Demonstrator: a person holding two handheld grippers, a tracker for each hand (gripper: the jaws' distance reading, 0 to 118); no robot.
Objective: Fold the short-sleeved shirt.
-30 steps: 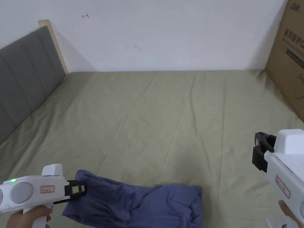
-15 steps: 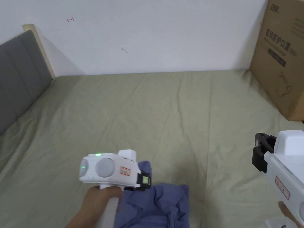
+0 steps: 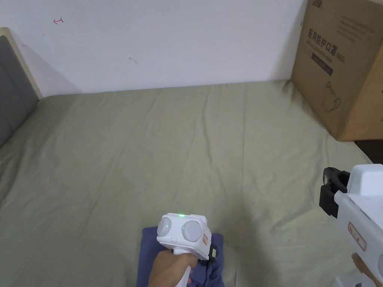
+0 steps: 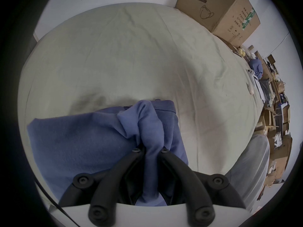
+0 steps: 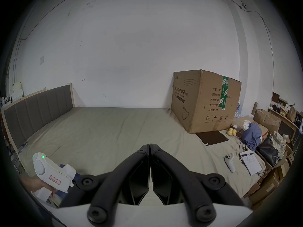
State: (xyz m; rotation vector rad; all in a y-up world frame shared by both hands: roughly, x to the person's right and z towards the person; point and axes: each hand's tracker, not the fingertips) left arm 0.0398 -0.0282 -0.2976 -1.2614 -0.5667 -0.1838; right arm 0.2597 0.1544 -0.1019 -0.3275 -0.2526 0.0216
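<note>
Jaws of the left gripper (image 4: 150, 150) are clenched on a bunched ridge of the blue shirt (image 4: 91, 137), which lies crumpled at the bed's (image 3: 149, 149) near edge; the right gripper (image 5: 150, 146) is closed, empty. Folding seems barely begun. Far right, the cardboard box (image 3: 342, 63) carries printed writing I leave unread.

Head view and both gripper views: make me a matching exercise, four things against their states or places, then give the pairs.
Things:
1. left gripper
2. right gripper
3. blue shirt
4. cardboard box

States or places:
A. stands at the bed's far right corner by the wall
B. shut on nothing, held above the bed
C. lies bunched at the bed's near edge
D. shut on a bunch of cloth

Pairs: 1-D, 2-B, 3-C, 4-A
</note>
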